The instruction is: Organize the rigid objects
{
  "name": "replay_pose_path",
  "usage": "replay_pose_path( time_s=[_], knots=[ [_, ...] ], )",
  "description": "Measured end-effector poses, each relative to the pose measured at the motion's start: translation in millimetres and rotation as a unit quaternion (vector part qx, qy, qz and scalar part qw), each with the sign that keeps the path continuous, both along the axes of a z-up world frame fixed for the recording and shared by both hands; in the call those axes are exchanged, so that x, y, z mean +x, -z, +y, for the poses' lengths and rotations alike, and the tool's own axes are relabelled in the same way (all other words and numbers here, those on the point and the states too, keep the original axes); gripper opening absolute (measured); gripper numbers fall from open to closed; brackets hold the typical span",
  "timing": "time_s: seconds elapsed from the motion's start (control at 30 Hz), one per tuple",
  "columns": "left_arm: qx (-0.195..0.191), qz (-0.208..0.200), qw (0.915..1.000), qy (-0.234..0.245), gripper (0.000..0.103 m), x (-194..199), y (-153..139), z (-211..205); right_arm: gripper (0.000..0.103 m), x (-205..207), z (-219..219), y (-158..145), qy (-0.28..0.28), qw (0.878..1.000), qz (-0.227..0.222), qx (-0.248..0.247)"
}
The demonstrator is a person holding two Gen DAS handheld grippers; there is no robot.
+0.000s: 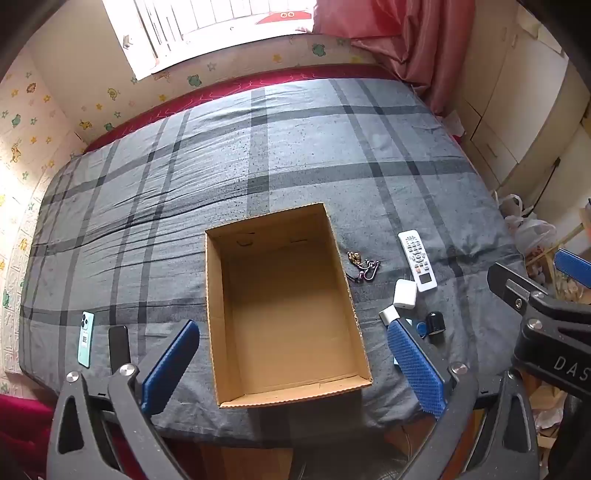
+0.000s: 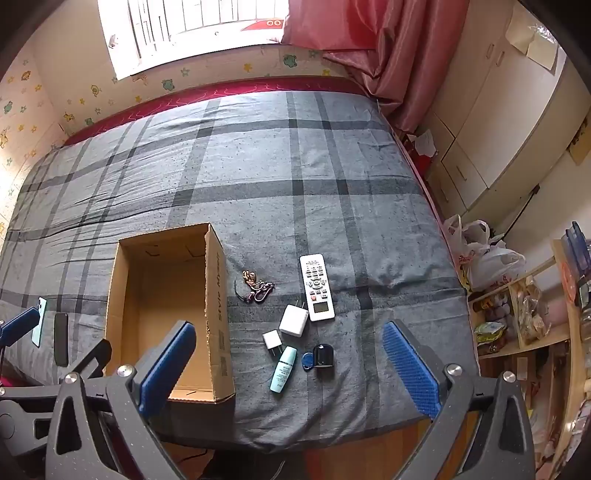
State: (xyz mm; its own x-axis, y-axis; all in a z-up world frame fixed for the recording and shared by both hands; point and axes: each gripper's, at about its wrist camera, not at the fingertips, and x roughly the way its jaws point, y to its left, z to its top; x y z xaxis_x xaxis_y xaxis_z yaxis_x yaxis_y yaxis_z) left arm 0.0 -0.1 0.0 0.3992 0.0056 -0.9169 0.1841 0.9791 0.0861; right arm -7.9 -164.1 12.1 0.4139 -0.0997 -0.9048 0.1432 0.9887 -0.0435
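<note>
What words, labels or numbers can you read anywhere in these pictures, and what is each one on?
"DAS", cut off by the frame edge: on the right gripper's black body, seen from the left wrist.
"Style Mysel...", roughly, blurred: on the cardboard box's side.
Red sign at the window: two characters, unreadable.
Remote control buttons, teal bottle label, teal phone sticker: too small.

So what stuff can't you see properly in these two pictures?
- Pale green tube: clear in the right wrist view; in the left wrist view the left tool's blue pad hides it.
- Mint green phone: in the right wrist view the left tool's pad covers part of it.
- Small blue tag: too small to tell what it is.
- Brown cardboard box: side lettering too blurred to read fully.
- Tangled keychain: charms too small to identify.
</note>
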Motion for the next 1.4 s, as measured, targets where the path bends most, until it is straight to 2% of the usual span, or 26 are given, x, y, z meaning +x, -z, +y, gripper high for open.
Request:
replay_pose_path(
  time_s=[1.4],
  knots=[
    [-0.006, -0.007, 0.9999, -0.004, 0.103, 1, -13, 0, 0.103, 10, -1, -13, -0.014, 1.000, -0.012, 0.002]
  ],
)
